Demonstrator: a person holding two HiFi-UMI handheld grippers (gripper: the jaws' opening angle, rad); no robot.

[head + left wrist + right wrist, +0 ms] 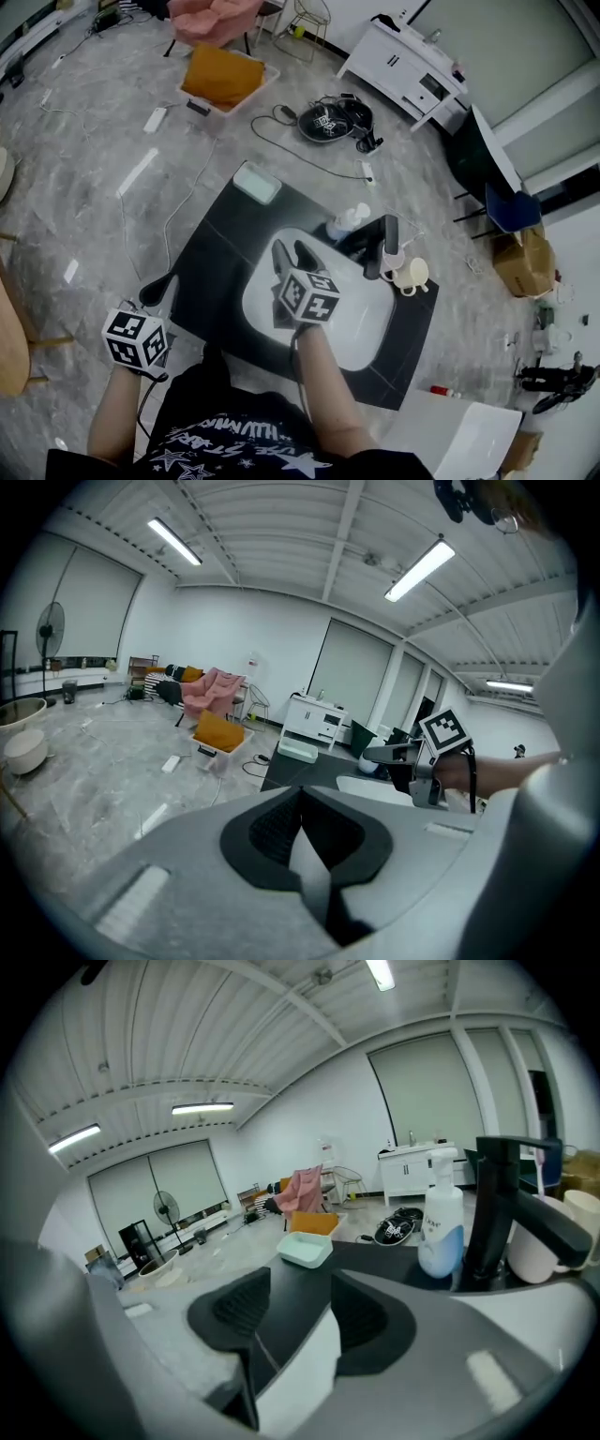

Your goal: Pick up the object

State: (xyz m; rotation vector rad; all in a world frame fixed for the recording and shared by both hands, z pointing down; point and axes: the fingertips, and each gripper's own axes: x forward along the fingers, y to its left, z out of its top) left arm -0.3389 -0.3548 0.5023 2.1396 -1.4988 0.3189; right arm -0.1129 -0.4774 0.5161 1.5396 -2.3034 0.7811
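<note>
The task does not say which object is meant. Judging from the direction of the right claw (298, 1299), I believe it is the mint-green tray (305, 1249). In the right gripper view this tray lies straight ahead, on the line between the two jaws, at the far corner of the black counter (211, 272). It is well apart from the claw. Its long side runs across the line of approach and a little oblique to it, so the claw would probably have to take it by the rim or turn before it closes.

The right claw hangs above the white sink (361, 328) with its jaws apart and nothing between them. The left claw (159, 291) is beyond the left edge of the counter, its jaws pressed together and empty. So the right one is clearly the nearer.

The tray is shallow, with rounded corners and a smooth, matte plastic look. A white bottle (441, 1222) with a pale blue lower part stands to the right of the jaw line, just beside the black angular faucet (492, 1213). A cream mug (412, 274) stands on the other side of the faucet. The pads of the claws are black and finely ribbed, and the counter is dark and flat
</note>
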